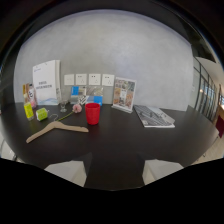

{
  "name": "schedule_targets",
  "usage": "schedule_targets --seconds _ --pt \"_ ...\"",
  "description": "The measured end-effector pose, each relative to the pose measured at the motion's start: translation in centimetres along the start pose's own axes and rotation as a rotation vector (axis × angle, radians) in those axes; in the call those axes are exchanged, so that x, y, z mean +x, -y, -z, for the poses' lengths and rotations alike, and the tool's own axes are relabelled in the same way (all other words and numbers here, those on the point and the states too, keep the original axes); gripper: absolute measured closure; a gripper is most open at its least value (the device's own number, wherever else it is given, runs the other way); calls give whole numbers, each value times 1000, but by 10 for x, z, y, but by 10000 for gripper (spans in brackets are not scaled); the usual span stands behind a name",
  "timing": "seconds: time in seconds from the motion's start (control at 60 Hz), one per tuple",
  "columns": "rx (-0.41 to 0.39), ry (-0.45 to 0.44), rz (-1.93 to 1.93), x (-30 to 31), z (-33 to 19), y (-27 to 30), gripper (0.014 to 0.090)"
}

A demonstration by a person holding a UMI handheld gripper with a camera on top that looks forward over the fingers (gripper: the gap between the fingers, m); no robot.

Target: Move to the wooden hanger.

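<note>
Left to right on the dark tabletop [165,135]: yellow bottle [28,111], small green box [42,114], pale wooden hanger [56,129] lying flat, well ahead of my fingers and off to their left. Red plastic cup [92,113] stands upright beside its hook end; contents unreadable. Grey magazine [154,116] far right. My gripper [114,172] is released, pale fingers [67,171] spread over bare table near its front edge.

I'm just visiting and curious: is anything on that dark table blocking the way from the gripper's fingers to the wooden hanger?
Nothing visible blocks it. The pale wooden hanger lies flat on the dark table, ahead of the open gripper and off to its left, with bare tabletop between. The red plastic cup stands beyond the hanger, off the path.
</note>
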Motion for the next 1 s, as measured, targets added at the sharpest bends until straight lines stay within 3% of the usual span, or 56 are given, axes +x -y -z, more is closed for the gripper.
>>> schedule_targets --seconds 0.267,0.583,0.767,1.0 --pt "-18 -68 -1 -28 53 -17 196" --pt "-59 -10 -10 -162 102 -42 196" --pt "-45 26 2 -218 95 -25 196" --pt "-40 27 13 -247 36 7 197"
